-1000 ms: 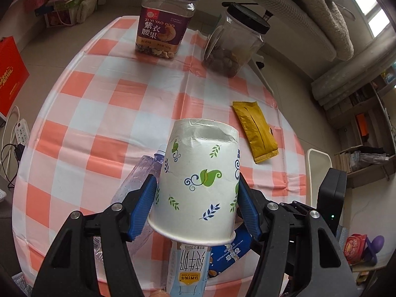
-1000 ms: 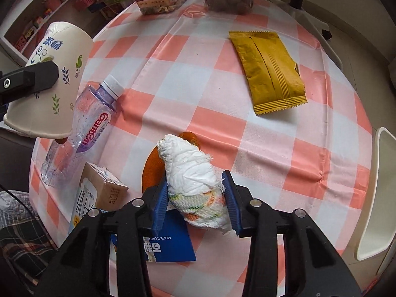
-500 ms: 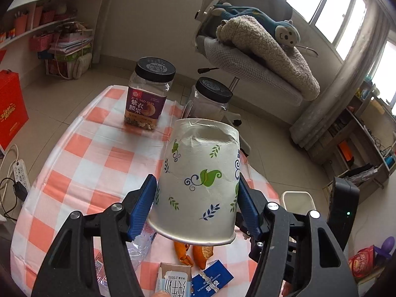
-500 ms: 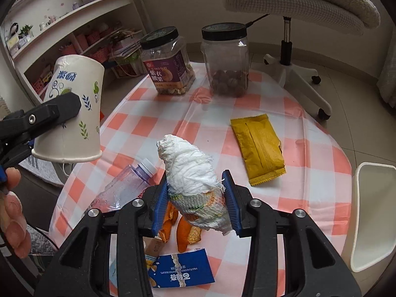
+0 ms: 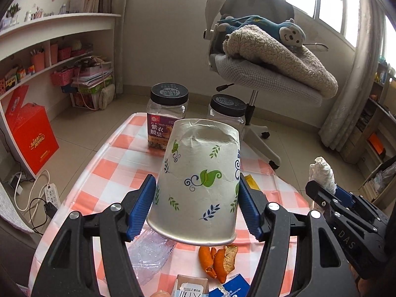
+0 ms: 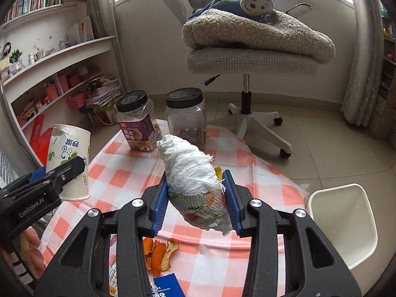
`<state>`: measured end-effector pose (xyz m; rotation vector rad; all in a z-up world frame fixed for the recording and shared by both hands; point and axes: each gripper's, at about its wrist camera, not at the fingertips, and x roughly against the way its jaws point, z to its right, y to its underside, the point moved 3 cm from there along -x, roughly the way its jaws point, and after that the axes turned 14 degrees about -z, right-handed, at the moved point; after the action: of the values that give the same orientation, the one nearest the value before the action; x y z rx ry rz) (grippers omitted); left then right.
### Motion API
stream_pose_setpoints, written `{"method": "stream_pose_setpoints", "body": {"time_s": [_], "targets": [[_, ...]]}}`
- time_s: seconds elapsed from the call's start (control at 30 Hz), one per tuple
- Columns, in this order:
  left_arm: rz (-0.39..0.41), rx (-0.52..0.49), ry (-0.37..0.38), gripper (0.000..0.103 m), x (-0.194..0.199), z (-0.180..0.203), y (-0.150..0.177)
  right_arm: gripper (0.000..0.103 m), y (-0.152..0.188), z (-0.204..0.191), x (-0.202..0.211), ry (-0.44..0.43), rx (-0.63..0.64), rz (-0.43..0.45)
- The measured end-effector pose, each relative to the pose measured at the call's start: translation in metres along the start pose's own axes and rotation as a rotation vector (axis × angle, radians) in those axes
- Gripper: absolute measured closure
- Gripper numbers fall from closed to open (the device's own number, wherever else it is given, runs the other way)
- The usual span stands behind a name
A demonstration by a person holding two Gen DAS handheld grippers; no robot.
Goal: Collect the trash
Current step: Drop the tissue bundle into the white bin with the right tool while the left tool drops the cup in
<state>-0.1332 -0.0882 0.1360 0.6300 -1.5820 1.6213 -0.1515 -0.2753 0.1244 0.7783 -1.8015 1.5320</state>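
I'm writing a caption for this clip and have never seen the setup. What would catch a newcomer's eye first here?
Two black grippers held up over a checked table, each clamped on trash. The left gripper holds an upside-down paper cup with leaf print; the right gripper squeezes a crumpled tissue wad. Below lie orange peels, and behind stands an office chair piled with a fleece and a plush monkey.

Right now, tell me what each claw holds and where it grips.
Left claw: upside-down paper cup, pinched across its sides near the rim. Right claw: crumpled tissue wad, squeezed across its lower half.
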Motion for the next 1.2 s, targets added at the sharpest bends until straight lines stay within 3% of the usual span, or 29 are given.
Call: {"method": "stream_pose_setpoints", "body": {"time_s": [0.3, 0.43, 0.83, 1.2], "targets": [[0.079, -0.089, -0.110, 0.039, 0.008, 0.039, 0.008, 0.063, 0.006, 0.015, 0.016, 0.098, -0.011, 0.055], [0.089, -0.100, -0.122, 0.038, 0.009, 0.049, 0.010, 0.063, 0.007, 0.024, 0.021, 0.123, -0.022, 0.065], [0.077, -0.116, -0.074, 0.038, 0.007, 0.082, 0.013, 0.063, 0.016, 0.058, 0.039, 0.165, -0.062, 0.071], [0.058, -0.173, -0.034, 0.038, -0.002, 0.122, 0.023, 0.064, 0.025, 0.113, 0.055, 0.235, -0.132, 0.068]]}}
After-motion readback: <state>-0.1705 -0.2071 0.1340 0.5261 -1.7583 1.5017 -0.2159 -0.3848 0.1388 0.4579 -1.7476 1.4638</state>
